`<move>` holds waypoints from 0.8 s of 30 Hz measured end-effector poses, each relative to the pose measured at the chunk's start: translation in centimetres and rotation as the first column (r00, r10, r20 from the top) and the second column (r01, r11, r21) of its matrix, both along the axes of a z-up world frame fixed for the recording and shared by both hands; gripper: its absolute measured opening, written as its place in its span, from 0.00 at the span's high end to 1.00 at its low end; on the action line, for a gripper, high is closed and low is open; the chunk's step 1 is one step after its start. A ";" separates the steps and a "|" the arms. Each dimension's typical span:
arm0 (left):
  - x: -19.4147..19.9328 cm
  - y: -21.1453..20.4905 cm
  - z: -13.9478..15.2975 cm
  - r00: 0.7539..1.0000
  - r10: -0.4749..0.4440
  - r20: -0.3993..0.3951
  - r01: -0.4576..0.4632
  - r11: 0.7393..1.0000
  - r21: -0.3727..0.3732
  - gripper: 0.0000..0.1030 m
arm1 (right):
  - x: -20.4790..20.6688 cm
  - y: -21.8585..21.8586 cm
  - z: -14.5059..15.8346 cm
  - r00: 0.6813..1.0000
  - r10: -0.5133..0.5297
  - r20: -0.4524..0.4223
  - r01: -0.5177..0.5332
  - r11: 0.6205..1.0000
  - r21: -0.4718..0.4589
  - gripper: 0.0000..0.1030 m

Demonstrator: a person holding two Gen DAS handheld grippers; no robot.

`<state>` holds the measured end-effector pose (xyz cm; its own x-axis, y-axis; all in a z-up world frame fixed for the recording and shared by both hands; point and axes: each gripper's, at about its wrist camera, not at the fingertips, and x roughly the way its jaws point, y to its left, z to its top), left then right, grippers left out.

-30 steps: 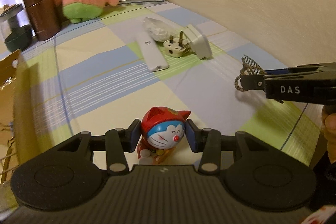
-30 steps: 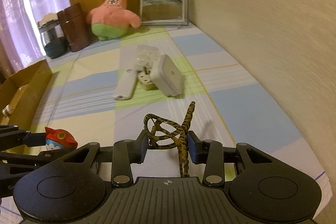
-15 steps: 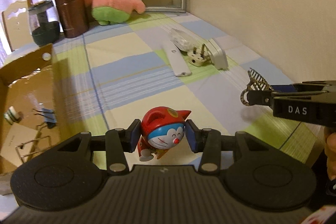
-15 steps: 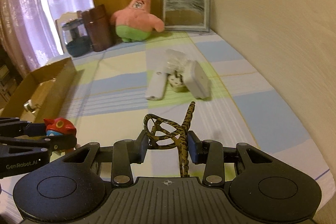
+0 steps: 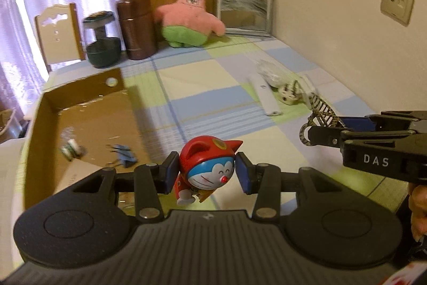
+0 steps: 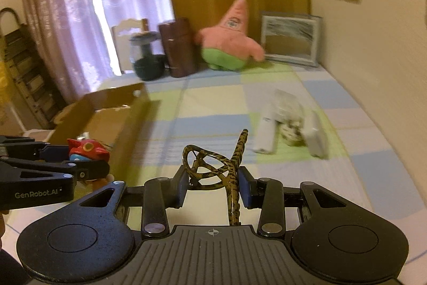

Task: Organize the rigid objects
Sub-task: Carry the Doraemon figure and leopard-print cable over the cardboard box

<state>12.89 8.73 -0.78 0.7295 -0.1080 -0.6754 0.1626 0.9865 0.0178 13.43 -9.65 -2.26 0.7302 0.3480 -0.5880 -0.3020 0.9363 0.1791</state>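
Red-helmeted and blue-faced, the cat figurine (image 5: 208,167) sits clamped between the blue pads of the left tongs (image 5: 205,171), lifted clear of the checked tabletop (image 5: 218,87) and tilted to one side. It hangs just beside the near right wall of the cardboard box (image 5: 88,103), over the cloth rather than over the box's floor. Inside the box lie a blue binder clip (image 5: 124,152) and a small blurred white-and-green item (image 5: 70,148); what that one is cannot be told.

On the far side of the figurine from the box, the right tongs (image 6: 212,183) grip a leopard-patterned hair claw clip (image 6: 221,170), pads pressed on it from both sides, one toothed arm sticking up and forward. The clip is likewise held off the tabletop. A hand (image 5: 417,205) shows at the edge behind these tongs.

Farther from the box, toward the wall, a white remote (image 5: 263,94), a white plug (image 5: 287,95), a white adapter (image 6: 316,134) and a crumpled clear plastic bag (image 5: 268,70) lie close together on the cloth. Beyond the box at the back stand a dark green jar (image 5: 102,43), a brown cylinder (image 5: 138,27), a pink star plush (image 5: 190,15) and a silver picture frame (image 5: 244,12) leaning on the wall. A chair (image 5: 57,35) stands behind the jar.
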 end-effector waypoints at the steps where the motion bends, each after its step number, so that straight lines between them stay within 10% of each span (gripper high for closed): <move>1: -0.1 0.6 0.3 1.000 0.009 0.002 -0.009 1.000 0.001 0.61 | 0.0 0.7 0.2 1.000 0.014 0.005 -0.014 1.000 0.002 0.65; 24: -0.3 11.6 2.4 0.988 0.157 0.006 -0.157 0.987 0.042 0.61 | 2.8 11.5 1.7 0.979 0.205 0.008 -0.205 0.978 -0.030 0.65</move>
<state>12.59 20.29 1.67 0.7367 0.0367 -0.6752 0.0058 0.9982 0.0605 16.26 1.88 -0.58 0.6517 0.4741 -0.5920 -0.4898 0.8590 0.1488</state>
